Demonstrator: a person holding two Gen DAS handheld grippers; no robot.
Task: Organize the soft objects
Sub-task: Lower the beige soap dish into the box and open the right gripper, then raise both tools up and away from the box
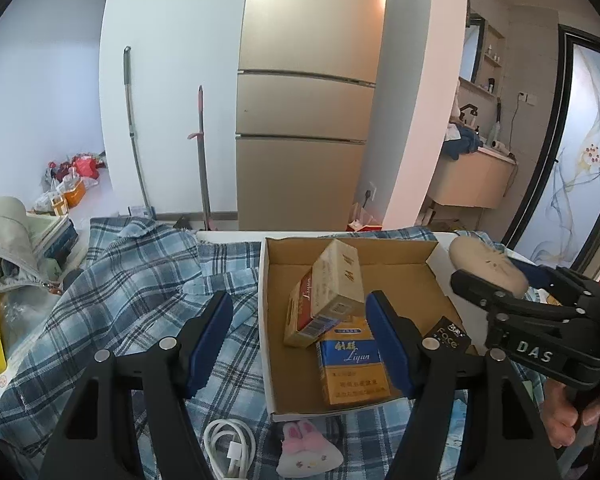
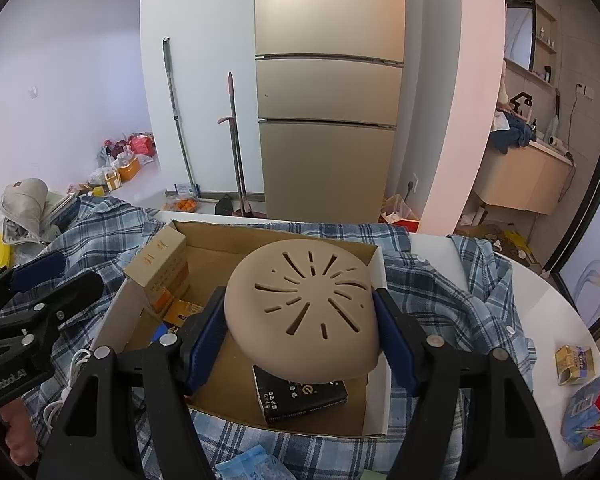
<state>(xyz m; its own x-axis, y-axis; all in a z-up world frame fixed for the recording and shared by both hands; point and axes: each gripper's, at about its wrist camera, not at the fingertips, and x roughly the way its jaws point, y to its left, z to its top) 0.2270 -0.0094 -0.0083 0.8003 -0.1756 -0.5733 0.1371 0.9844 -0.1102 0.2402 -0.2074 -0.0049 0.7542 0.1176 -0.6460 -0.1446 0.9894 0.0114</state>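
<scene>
While the right gripper pinches the tan slotted silicone pad above the cardboard box, placement looks underway; next, lower and release. Left gripper hangs spread, empty. Only the left view shows the bunny plush lying outside the box.
</scene>
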